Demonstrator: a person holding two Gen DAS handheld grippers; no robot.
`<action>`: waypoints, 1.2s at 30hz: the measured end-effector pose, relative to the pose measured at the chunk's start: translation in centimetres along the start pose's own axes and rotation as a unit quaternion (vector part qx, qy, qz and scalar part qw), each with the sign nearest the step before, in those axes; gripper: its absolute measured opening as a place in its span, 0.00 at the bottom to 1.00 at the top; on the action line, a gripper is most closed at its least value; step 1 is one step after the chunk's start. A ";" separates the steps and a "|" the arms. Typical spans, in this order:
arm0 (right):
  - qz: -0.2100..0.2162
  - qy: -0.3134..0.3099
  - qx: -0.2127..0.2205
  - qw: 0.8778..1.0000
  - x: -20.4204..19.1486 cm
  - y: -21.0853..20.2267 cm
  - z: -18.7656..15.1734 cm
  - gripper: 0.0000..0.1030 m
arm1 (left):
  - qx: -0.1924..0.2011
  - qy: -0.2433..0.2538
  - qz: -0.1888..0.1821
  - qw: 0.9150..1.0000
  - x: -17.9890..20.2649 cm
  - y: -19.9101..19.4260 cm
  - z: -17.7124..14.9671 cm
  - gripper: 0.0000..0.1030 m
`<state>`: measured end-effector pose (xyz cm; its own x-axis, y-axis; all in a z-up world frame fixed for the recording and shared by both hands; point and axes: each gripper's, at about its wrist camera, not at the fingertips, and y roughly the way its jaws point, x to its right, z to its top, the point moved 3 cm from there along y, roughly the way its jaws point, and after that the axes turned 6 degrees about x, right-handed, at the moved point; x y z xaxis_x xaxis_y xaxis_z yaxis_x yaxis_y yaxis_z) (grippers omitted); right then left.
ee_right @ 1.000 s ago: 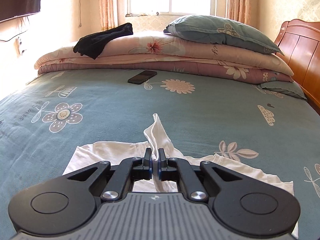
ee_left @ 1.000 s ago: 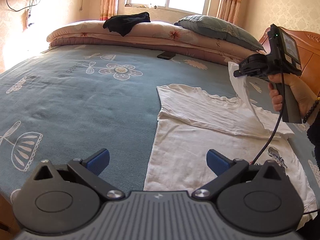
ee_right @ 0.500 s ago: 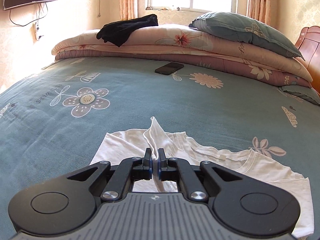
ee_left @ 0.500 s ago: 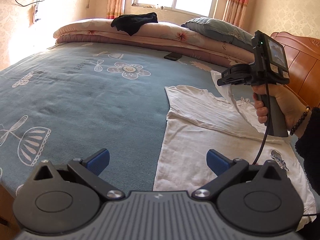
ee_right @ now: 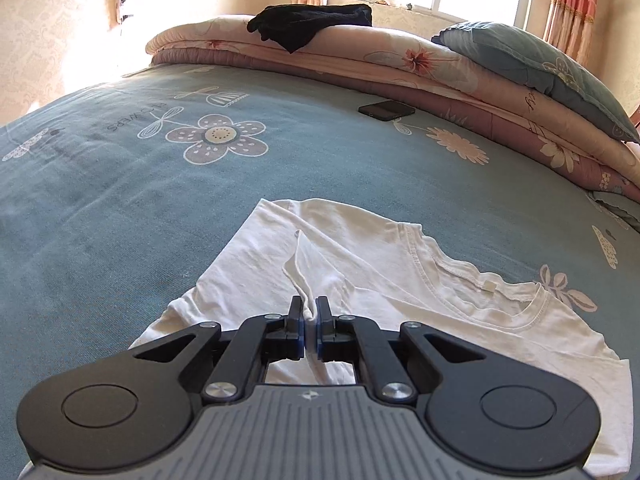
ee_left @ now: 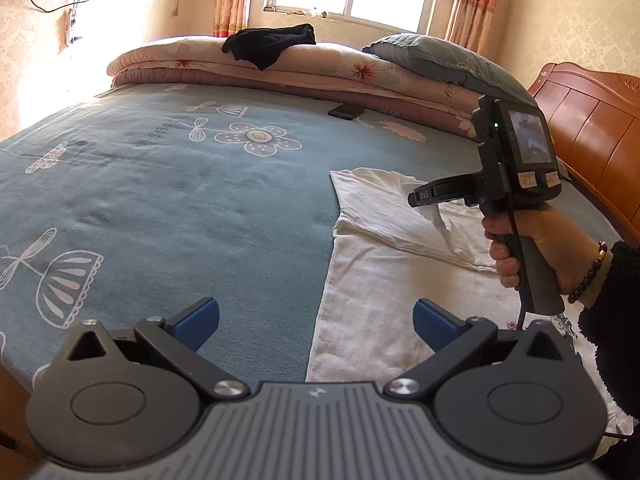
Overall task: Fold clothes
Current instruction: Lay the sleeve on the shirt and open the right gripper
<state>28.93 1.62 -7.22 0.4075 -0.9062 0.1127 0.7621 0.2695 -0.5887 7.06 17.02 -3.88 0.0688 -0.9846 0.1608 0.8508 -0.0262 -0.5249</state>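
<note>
White cotton shirt [ee_right: 400, 280] spread on blue bedsheet [ee_left: 180, 200], near right. Sleeve pinched in clenched right gripper [ee_right: 308, 312], lifted over the chest, likely for folding inward. Left gripper [ee_left: 316, 320] spread wide, gripping nothing, hovering near the shirt's left edge.

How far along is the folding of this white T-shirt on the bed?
Early. Done: the white T-shirt lies spread on the blue bedspread, with its left side already turned in to a straight edge. In hand: the right gripper is shut on a pinch of sleeve fabric, carrying it inward over the shirt. Left: releasing that fold, then folding the body lengthwise. The left gripper is open and holds nothing.
</note>
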 end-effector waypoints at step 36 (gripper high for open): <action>0.097 0.024 -0.017 0.995 -1.3 -1.6 -0.4 0.43 | -0.019 -0.013 -0.017 1.000 0.7 1.8 -0.3 1.00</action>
<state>26.96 2.20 -6.77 0.5208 -0.8526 -0.0434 0.6530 0.4306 -0.6230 8.44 16.19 -4.97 0.0537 -0.9784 0.1996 0.8320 -0.0667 -0.5507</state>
